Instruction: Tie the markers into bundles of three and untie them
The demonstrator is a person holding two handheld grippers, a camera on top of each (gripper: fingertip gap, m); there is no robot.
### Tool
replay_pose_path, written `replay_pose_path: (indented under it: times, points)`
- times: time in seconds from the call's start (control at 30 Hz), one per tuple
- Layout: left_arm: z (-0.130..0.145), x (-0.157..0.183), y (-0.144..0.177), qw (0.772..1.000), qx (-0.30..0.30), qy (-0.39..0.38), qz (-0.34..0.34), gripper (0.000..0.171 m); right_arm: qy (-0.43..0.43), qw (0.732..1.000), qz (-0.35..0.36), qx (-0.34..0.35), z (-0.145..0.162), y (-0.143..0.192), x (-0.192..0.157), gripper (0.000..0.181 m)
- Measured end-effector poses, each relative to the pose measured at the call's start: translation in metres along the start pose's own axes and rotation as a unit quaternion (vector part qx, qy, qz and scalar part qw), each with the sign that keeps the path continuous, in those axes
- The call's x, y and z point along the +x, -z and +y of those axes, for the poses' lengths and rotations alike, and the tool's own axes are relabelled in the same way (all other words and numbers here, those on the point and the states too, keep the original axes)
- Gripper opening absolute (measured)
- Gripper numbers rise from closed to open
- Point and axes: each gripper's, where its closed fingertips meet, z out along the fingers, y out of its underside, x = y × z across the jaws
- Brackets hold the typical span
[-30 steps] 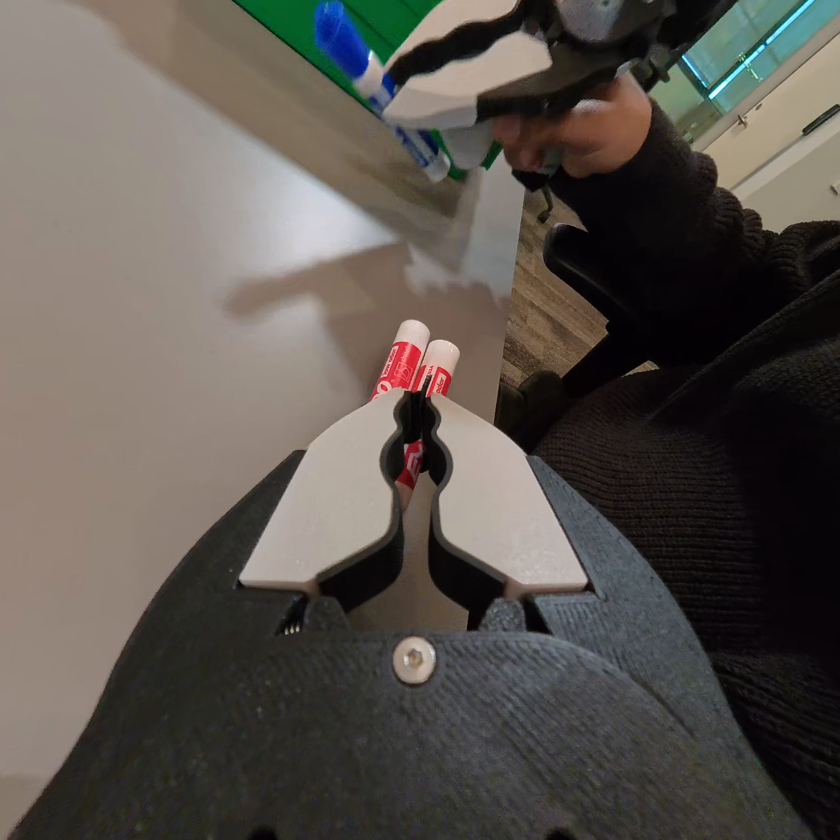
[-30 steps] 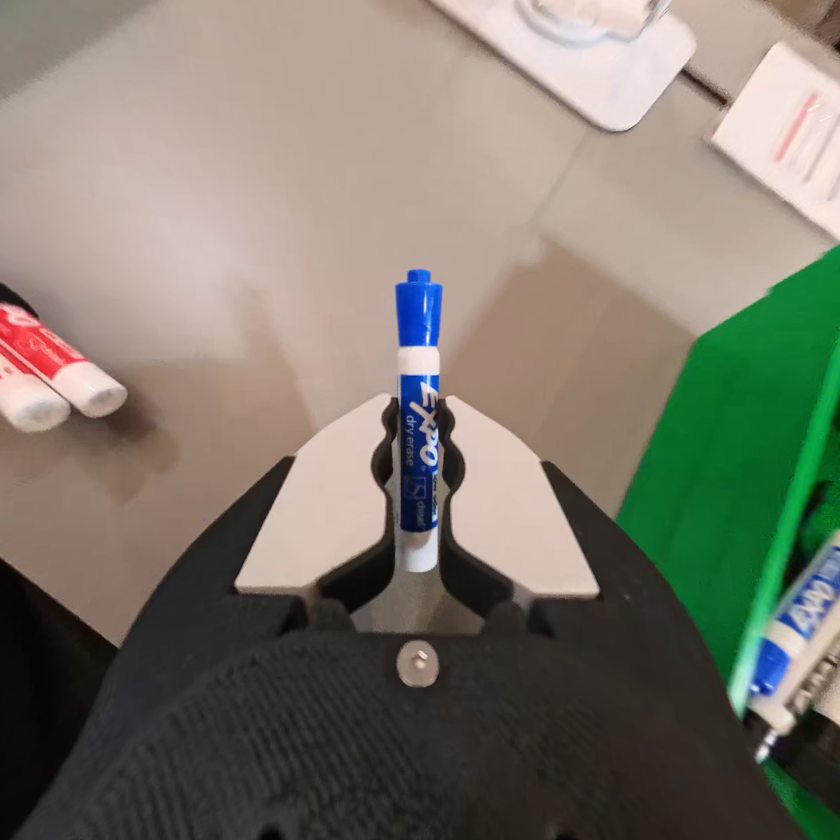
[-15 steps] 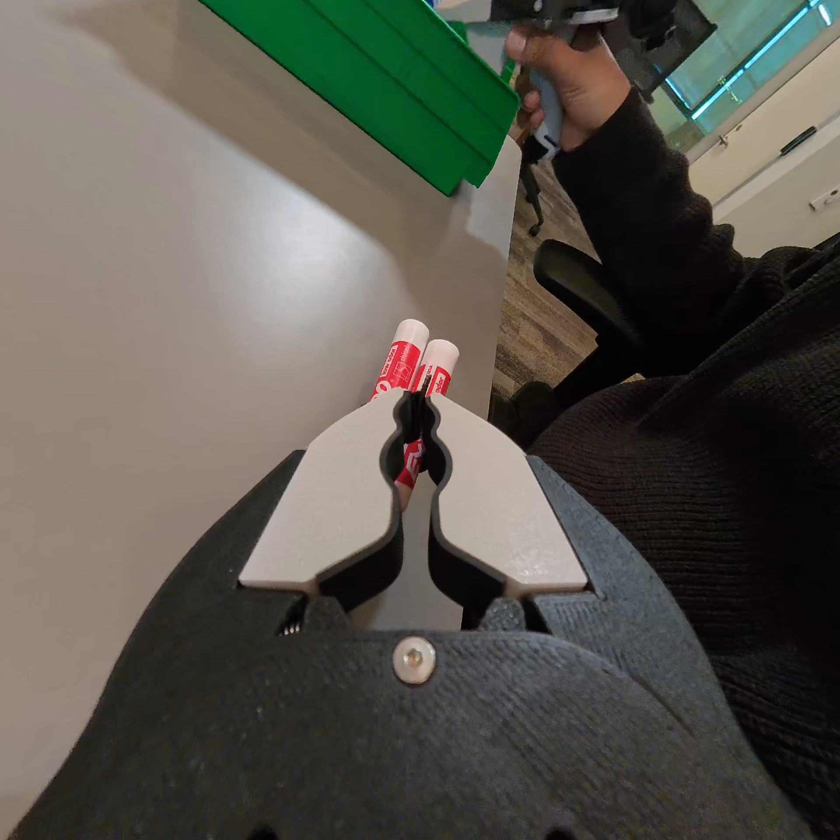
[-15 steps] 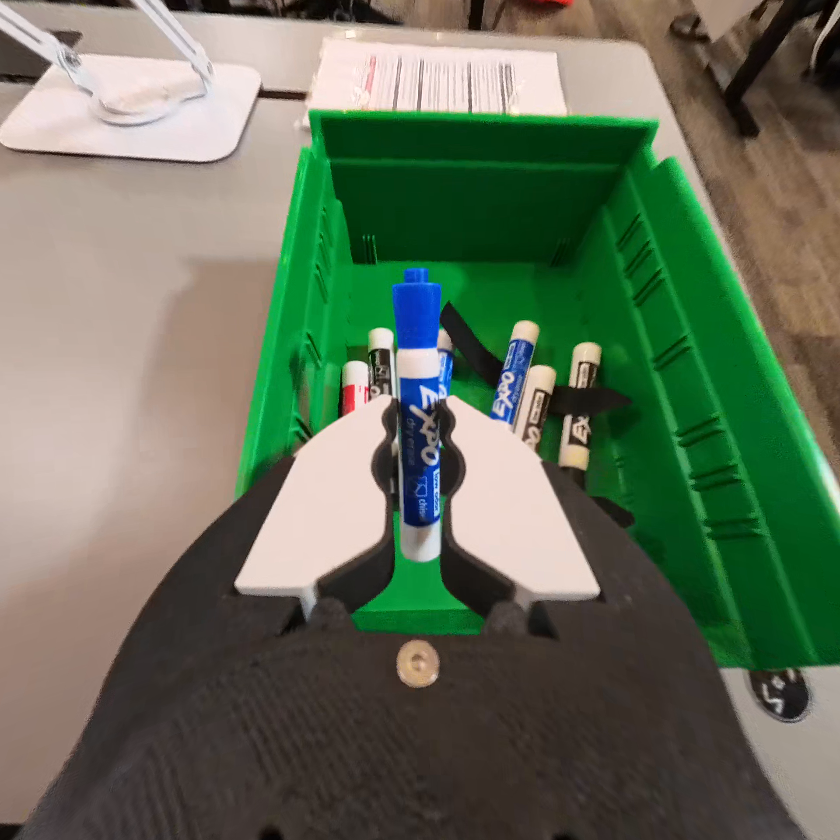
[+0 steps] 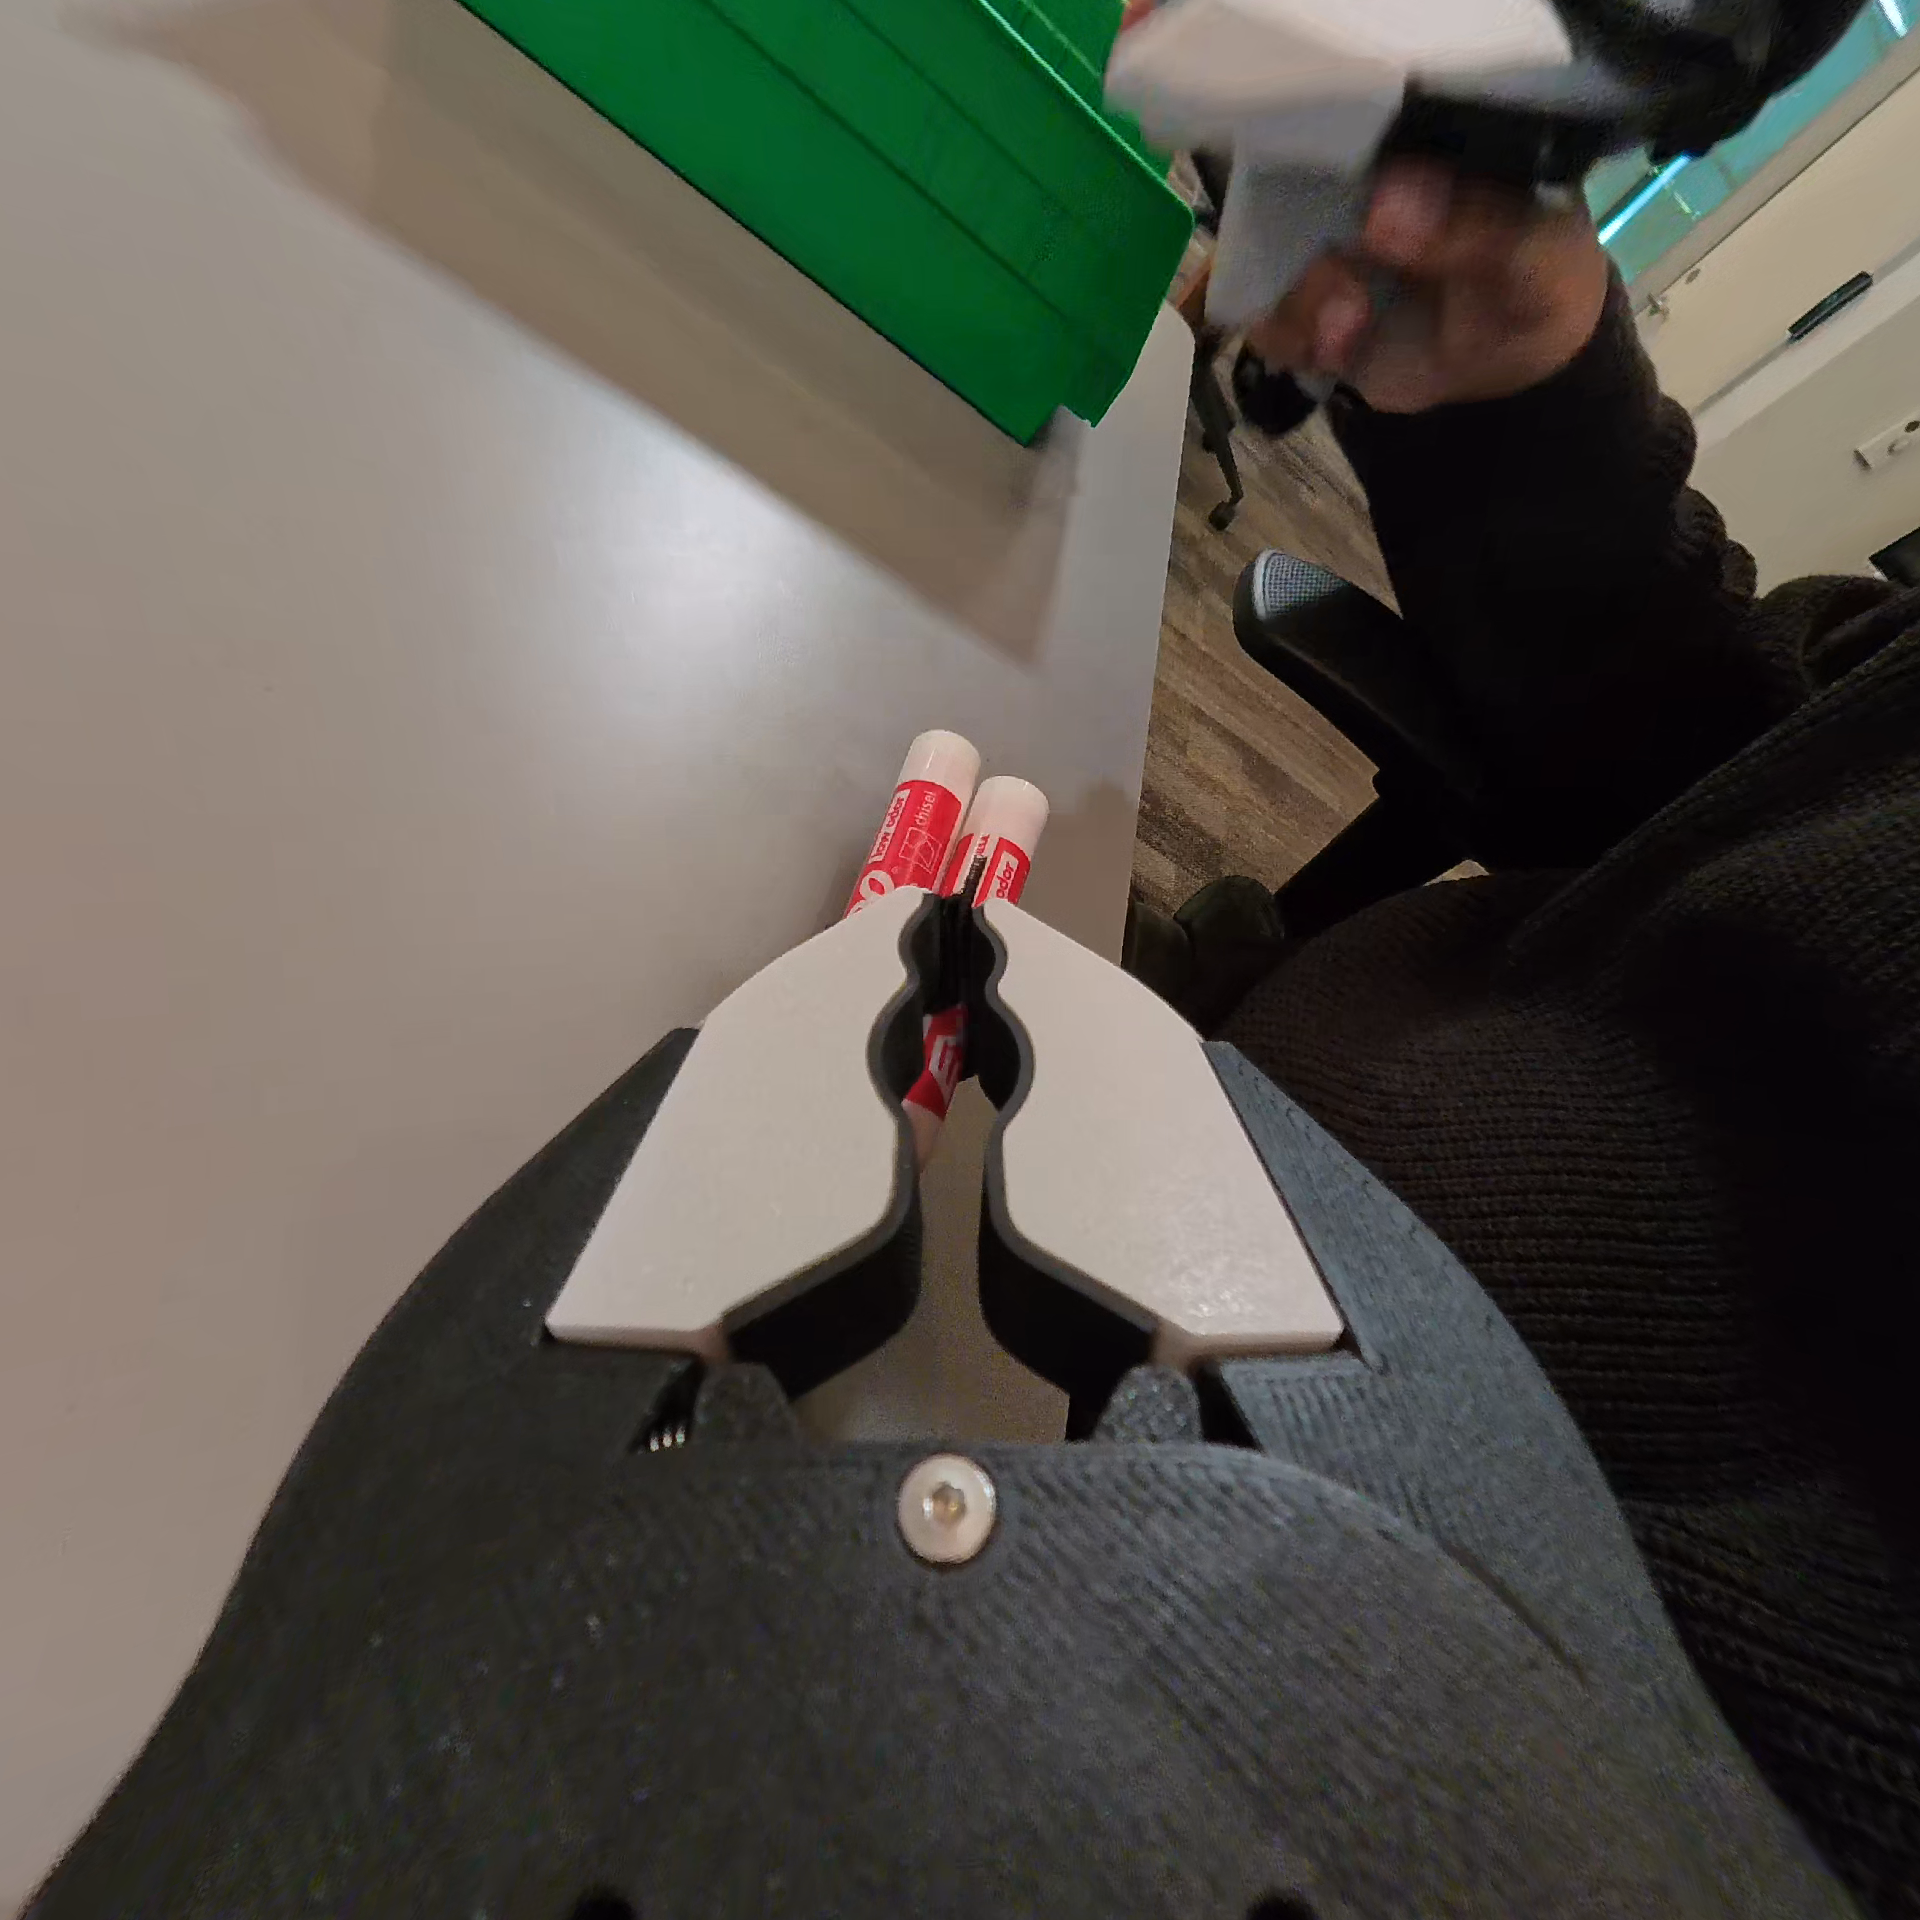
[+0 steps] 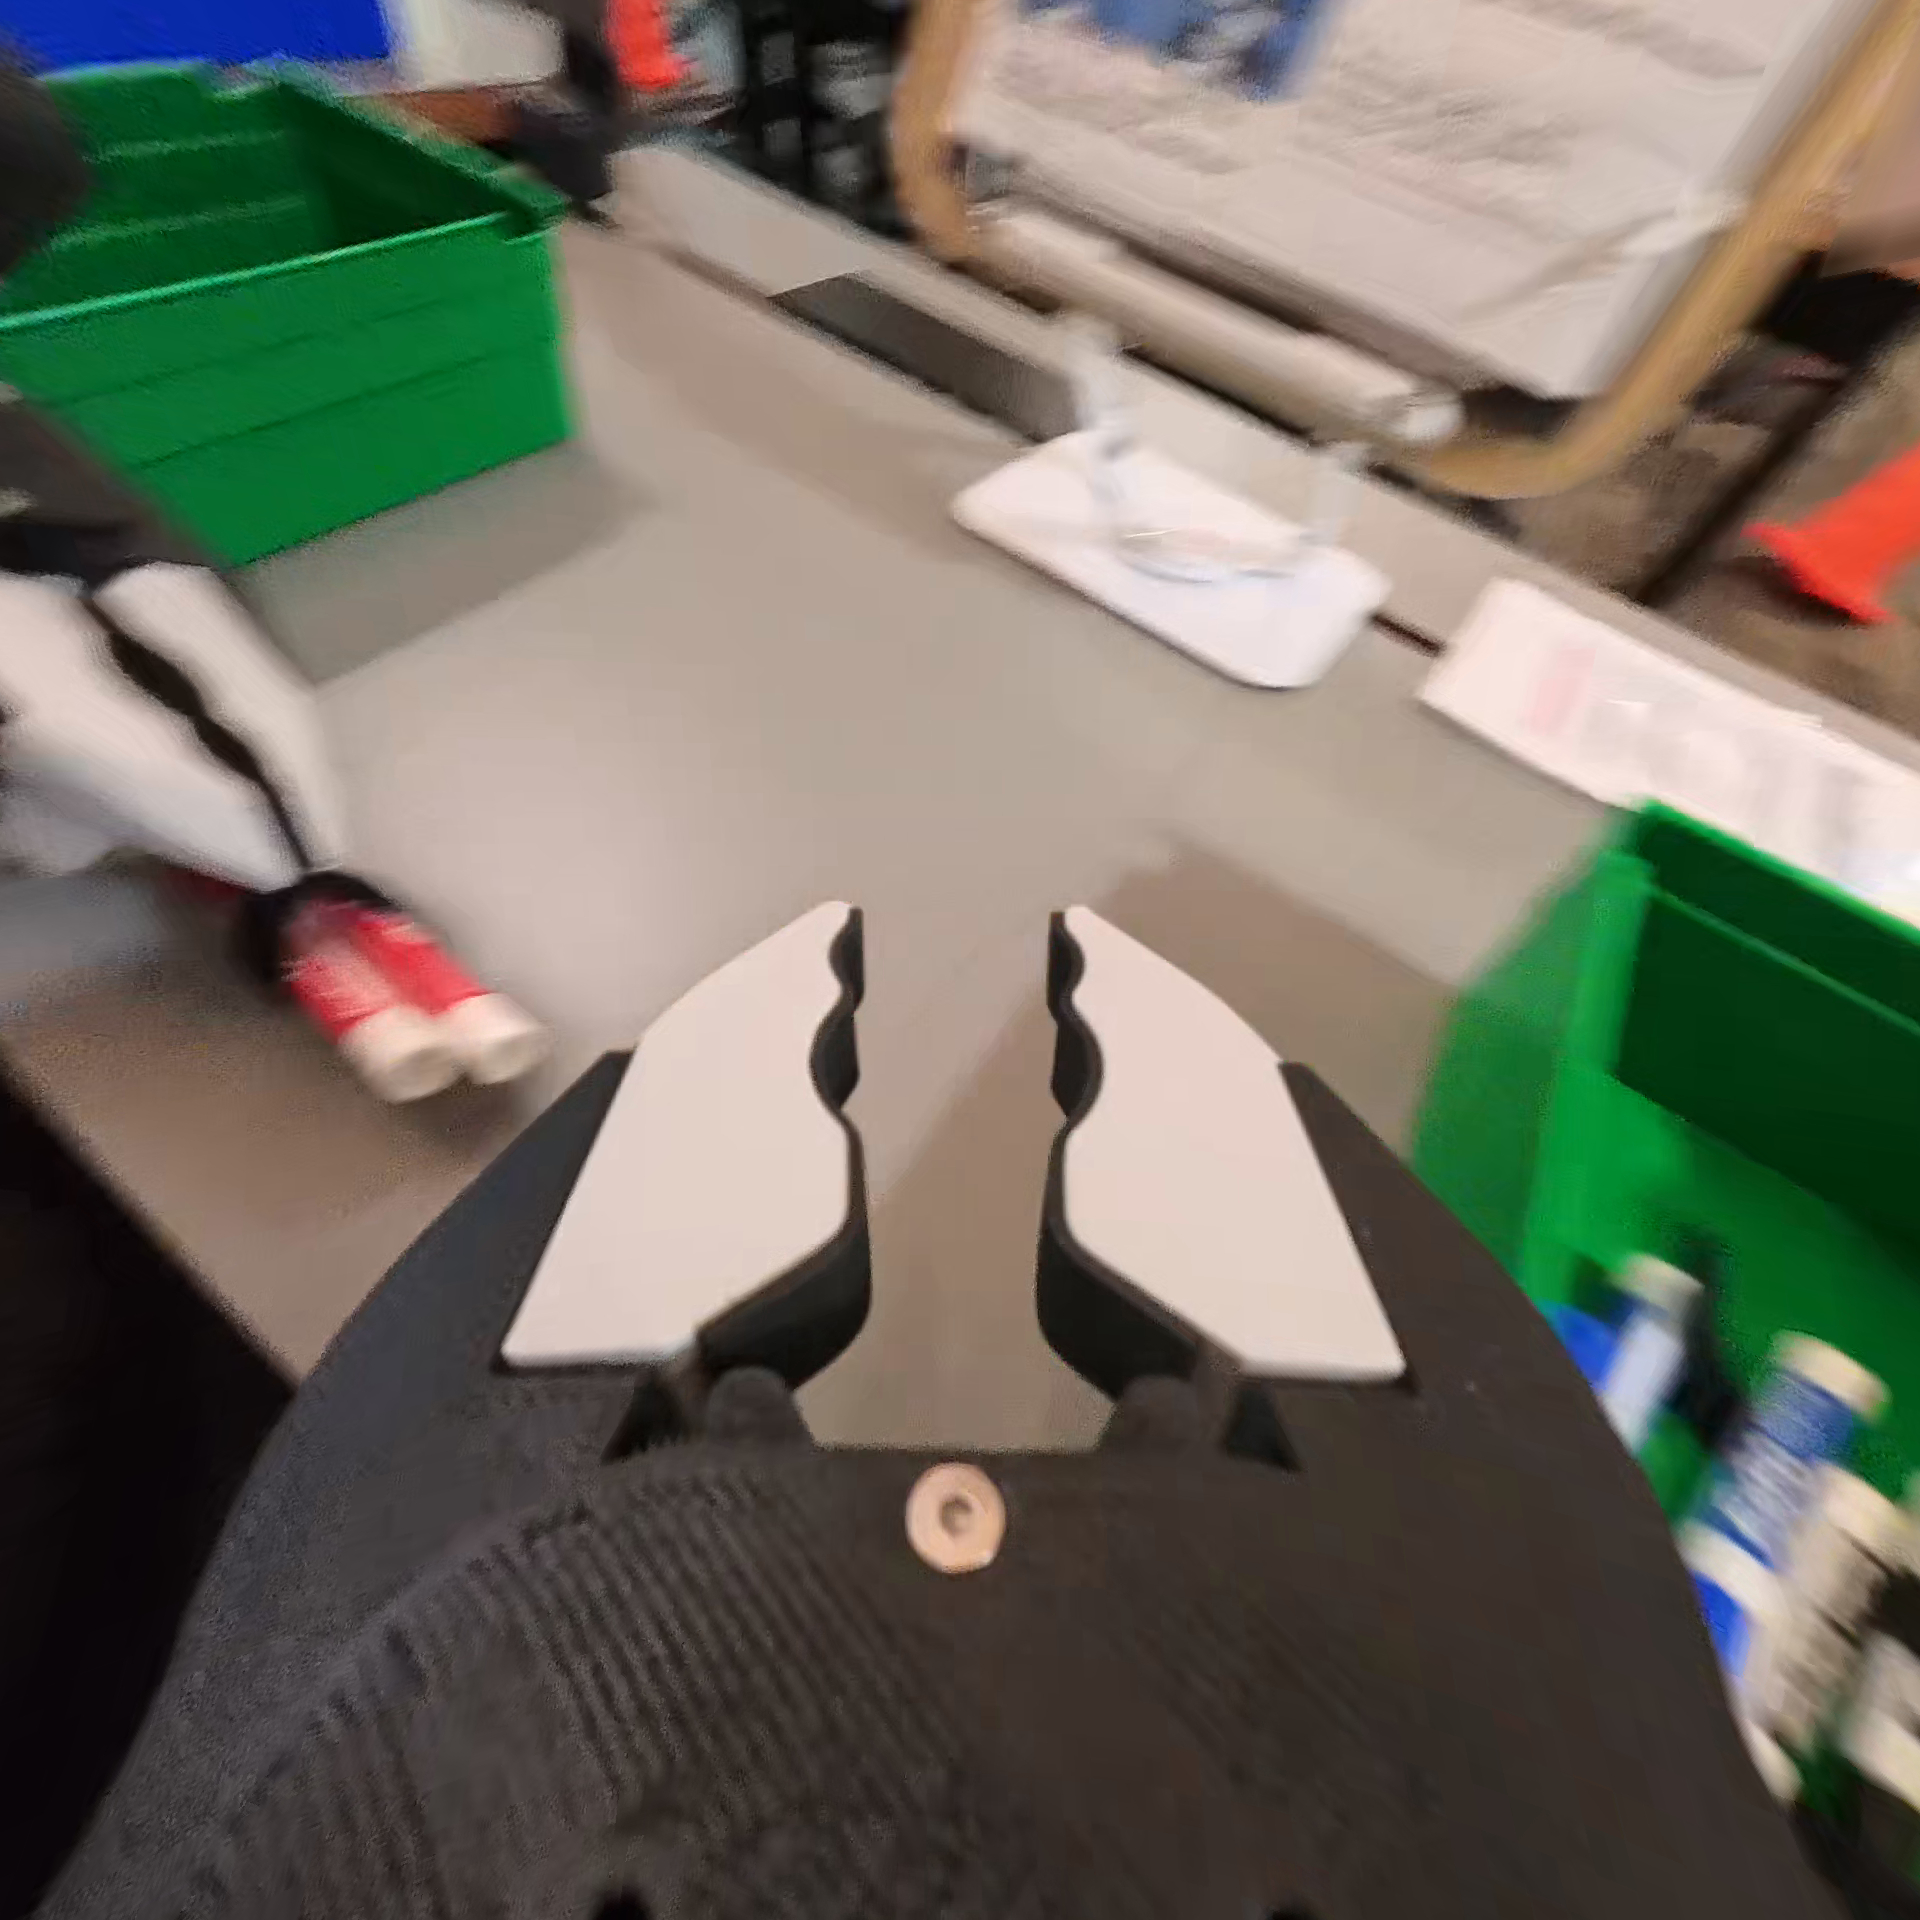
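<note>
Meanwhile, left tongs (image 5: 958,914) pinch a black strap binding two red markers (image 5: 940,831) on the worktop (image 5: 416,675); right tongs (image 6: 954,925), spread and empty, hover beside a green bin (image 6: 1538,1091) holding markers.

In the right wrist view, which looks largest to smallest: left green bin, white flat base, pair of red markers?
1. Left green bin.
2. White flat base.
3. Pair of red markers, though nearer the camera.
This holds for picture size only; blur softens the edges.

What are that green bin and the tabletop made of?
The green rectangular bin looks like moulded plastic: uniform colour, ribbed walls, slight sheen. The grey tabletop seems laminate, smooth and matte with soft reflections; what lies under its surface cannot be told.
</note>
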Motion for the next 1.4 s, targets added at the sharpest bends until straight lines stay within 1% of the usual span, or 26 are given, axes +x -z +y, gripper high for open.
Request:
replay_pose_path:
  times: [0.1, 0.17, 0.23, 0.3, 0.4, 0.43, 0.5, 0.57, 0.63, 0.7, 0.8, 0.9, 0.97, 1.0, 1.07, 1.1, 1.13, 1.27, 1.4]
  points:
    - [0.001, 0.000, 0.000, 1.000, -0.001, -0.004, -0.002, 0.005, 0.043, 0.993, -0.101, -0.050, 0.017, -0.028, -0.073, 0.037]
    - [0.002, 0.001, 0.001, 1.000, -0.003, -0.005, -0.001, 0.005, 0.070, 0.985, -0.139, -0.076, 0.034, -0.040, -0.102, 0.040]
    - [0.003, 0.002, 0.002, 1.000, -0.003, -0.007, 0.000, 0.005, 0.081, 0.980, -0.155, -0.098, 0.047, -0.048, -0.115, 0.041]
    - [0.004, 0.002, 0.003, 1.000, -0.002, -0.007, -0.001, 0.005, 0.066, 0.975, -0.189, -0.100, 0.049, -0.048, -0.125, 0.041]
    - [0.005, -0.003, 0.006, 1.000, 0.001, 0.000, -0.011, 0.005, 0.044, 0.959, -0.275, -0.056, 0.035, -0.038, -0.151, 0.043]
    - [0.005, -0.004, 0.008, 1.000, 0.004, 0.004, -0.011, 0.005, 0.054, 0.957, -0.283, -0.043, 0.032, -0.036, -0.156, 0.043]
    - [0.005, -0.004, 0.010, 1.000, 0.008, 0.007, -0.009, 0.005, 0.087, 0.963, -0.249, -0.046, 0.035, -0.042, -0.150, 0.039]
    - [0.004, -0.003, 0.012, 1.000, 0.011, 0.005, -0.008, 0.005, 0.088, 0.967, -0.232, -0.063, 0.043, -0.049, -0.142, 0.038]
    - [0.005, -0.001, 0.012, 1.000, 0.011, -0.001, -0.007, 0.005, 0.041, 0.966, -0.245, -0.078, 0.048, -0.052, -0.139, 0.039]
    - [0.007, 0.002, 0.011, 1.000, 0.008, -0.009, -0.005, 0.005, -0.030, 0.958, -0.272, -0.083, 0.046, -0.052, -0.137, 0.041]
    - [0.006, 0.006, 0.011, 1.000, 0.010, -0.022, 0.000, 0.005, -0.151, 0.929, -0.325, -0.097, 0.045, -0.050, -0.137, 0.046]
    - [0.000, 0.011, 0.013, 0.999, 0.025, -0.034, 0.008, 0.005, -0.261, 0.879, -0.381, -0.118, 0.046, -0.046, -0.142, 0.047]
    - [-0.002, 0.014, 0.014, 0.999, 0.033, -0.040, 0.013, 0.005, -0.306, 0.850, -0.409, -0.127, 0.046, -0.043, -0.145, 0.047]
    - [-0.003, 0.015, 0.014, 0.998, 0.036, -0.042, 0.015, 0.005, -0.315, 0.844, -0.413, -0.131, 0.046, -0.042, -0.146, 0.046]
    - [-0.004, 0.016, 0.013, 0.998, 0.036, -0.045, 0.019, 0.005, -0.312, 0.849, -0.402, -0.141, 0.050, -0.044, -0.146, 0.039]
    - [-0.003, 0.016, 0.012, 0.998, 0.033, -0.046, 0.017, 0.005, -0.309, 0.853, -0.396, -0.144, 0.052, -0.045, -0.145, 0.033]
    - [-0.002, 0.015, 0.012, 0.998, 0.029, -0.046, 0.016, 0.005, -0.310, 0.852, -0.396, -0.143, 0.052, -0.045, -0.145, 0.024]
    - [-0.001, 0.013, 0.011, 0.999, 0.025, -0.042, 0.012, 0.005, -0.337, 0.838, -0.405, -0.143, 0.050, -0.043, -0.141, 0.021]
    - [-0.001, 0.009, 0.011, 0.999, 0.024, -0.034, 0.006, 0.005, -0.343, 0.839, -0.399, -0.139, 0.050, -0.040, -0.131, 0.021]
